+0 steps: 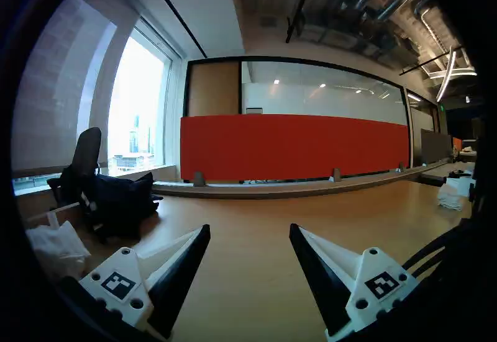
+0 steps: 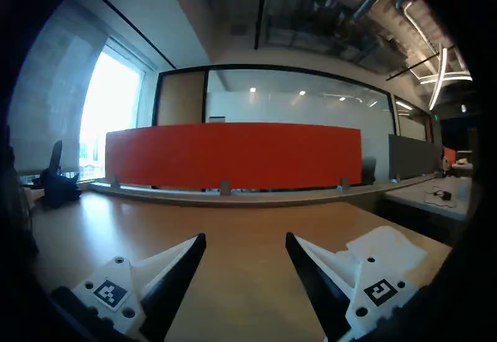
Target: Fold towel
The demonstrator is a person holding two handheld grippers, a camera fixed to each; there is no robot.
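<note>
The left gripper and the right gripper are held level and low over the wooden desk, pointing at a red partition. Both are wide open and hold nothing. A white towel lies flat just beyond the right gripper's right finger. Its long axis is unclear.

A divider panel stands along the desk's far edge; a bag sits at its left end, a towel lies near its right edge
</note>
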